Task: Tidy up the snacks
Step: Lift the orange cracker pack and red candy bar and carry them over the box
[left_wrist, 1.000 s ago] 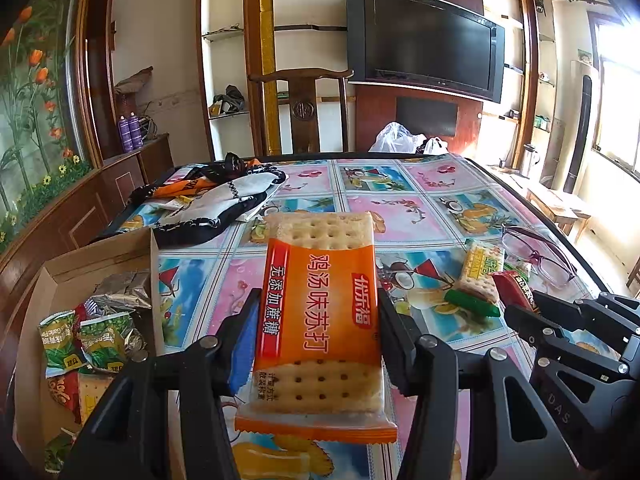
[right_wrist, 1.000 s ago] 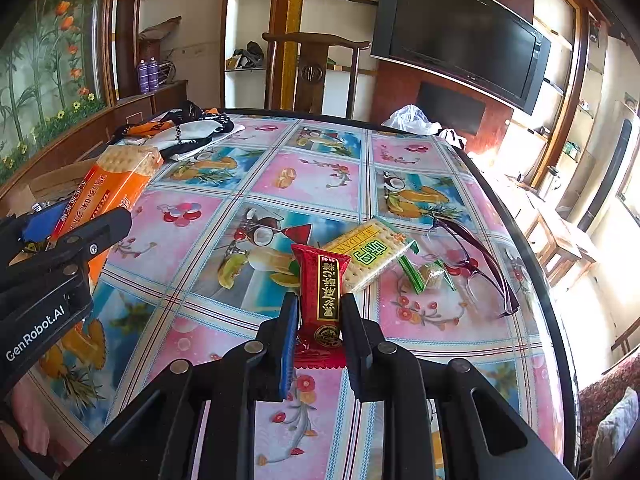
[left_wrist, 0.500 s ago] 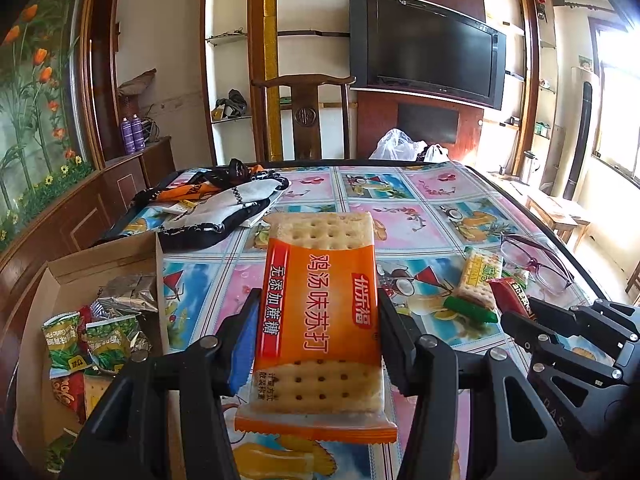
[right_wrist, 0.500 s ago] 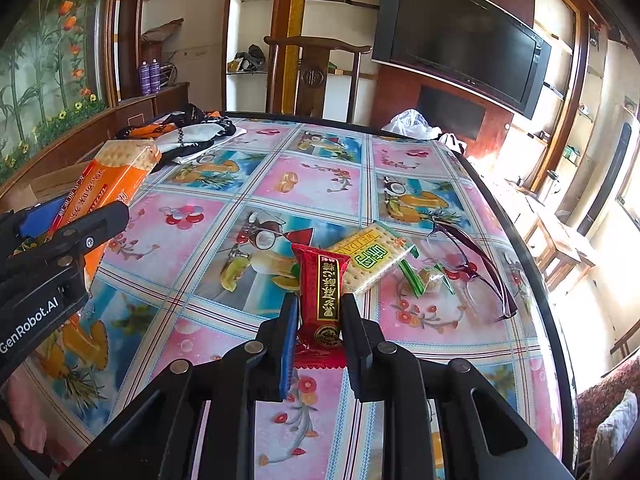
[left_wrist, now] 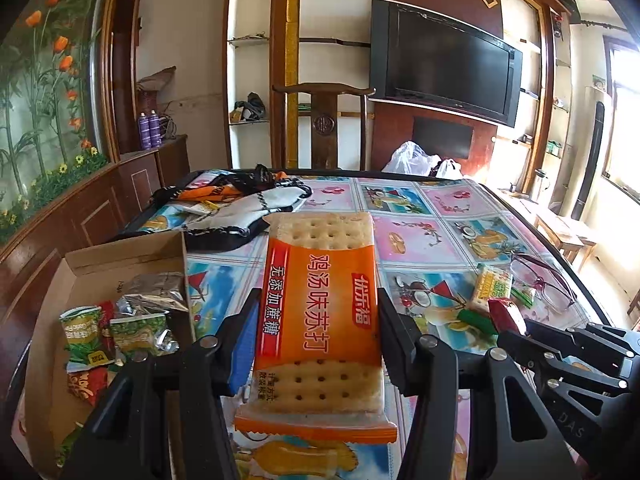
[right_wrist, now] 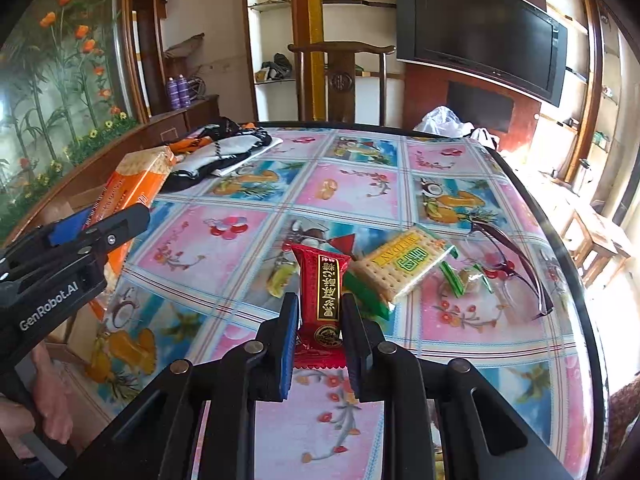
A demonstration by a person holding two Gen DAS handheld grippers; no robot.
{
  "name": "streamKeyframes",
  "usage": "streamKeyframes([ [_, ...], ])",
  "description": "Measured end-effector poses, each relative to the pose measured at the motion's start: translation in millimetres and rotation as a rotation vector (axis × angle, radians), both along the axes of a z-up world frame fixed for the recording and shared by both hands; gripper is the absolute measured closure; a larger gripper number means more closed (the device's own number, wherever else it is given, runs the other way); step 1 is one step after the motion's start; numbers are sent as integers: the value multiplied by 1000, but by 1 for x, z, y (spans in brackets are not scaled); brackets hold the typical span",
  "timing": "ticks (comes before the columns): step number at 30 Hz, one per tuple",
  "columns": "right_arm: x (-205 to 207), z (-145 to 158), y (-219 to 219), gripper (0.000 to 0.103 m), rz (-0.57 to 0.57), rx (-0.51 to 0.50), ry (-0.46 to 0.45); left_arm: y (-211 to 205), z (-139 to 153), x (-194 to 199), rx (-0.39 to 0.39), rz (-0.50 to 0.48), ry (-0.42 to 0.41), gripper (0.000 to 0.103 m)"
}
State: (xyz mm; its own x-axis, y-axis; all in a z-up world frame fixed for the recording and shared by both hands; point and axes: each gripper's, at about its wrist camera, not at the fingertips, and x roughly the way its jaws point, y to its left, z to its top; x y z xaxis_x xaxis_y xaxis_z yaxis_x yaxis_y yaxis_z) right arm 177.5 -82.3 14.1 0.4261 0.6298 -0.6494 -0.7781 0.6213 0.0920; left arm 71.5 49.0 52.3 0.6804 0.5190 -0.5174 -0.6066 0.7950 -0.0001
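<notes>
Left wrist view: the left gripper (left_wrist: 318, 332) is clenched on a long orange plastic packet of cream-coloured soda crackers (left_wrist: 320, 312), its two black fingers (left_wrist: 394, 344) pressing the packet's long sides so that it stands lengthwise between them, lifted clear of the table (left_wrist: 432, 236), which is covered by a glossy cloth printed with pink and blue fruit squares. Beside the table's left edge sits an open brown cardboard box (left_wrist: 120, 256) holding green snack sachets (left_wrist: 84, 332), a crumpled silver foil pouch (left_wrist: 154, 292) and a red wrapper. A black, white and orange cloth bundle (left_wrist: 244, 208) lies at the table's far left corner.

In the right wrist view, the right gripper (right_wrist: 319, 334) is closed tight on a small red foil snack packet with a black and gold label (right_wrist: 322, 296), gripped near its lower end and standing upright between the fingers, above the table's near edge. Just beyond it, towards the right edge, a clear packet of crackers with green printing (right_wrist: 404, 268) lies flat on the cloth, its near end touching a green wrapper strip (right_wrist: 366, 294). A small green-ended sweet (right_wrist: 464, 278) lies beside it, and a pair of dark red-framed glasses (right_wrist: 516, 268) rests nearer the right edge. A person's hand (right_wrist: 48, 392) shows at the lower left, under the other gripper's body.
</notes>
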Motion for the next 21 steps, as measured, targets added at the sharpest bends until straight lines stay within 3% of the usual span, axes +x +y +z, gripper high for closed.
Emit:
streamKeyframes([
  [11, -17, 5, 4, 81, 78, 68, -17, 18, 9, -32, -8, 75, -57, 51],
  [21, -35, 8, 20, 80, 124, 126, 41, 37, 12, -53, -31, 143, -88, 51],
])
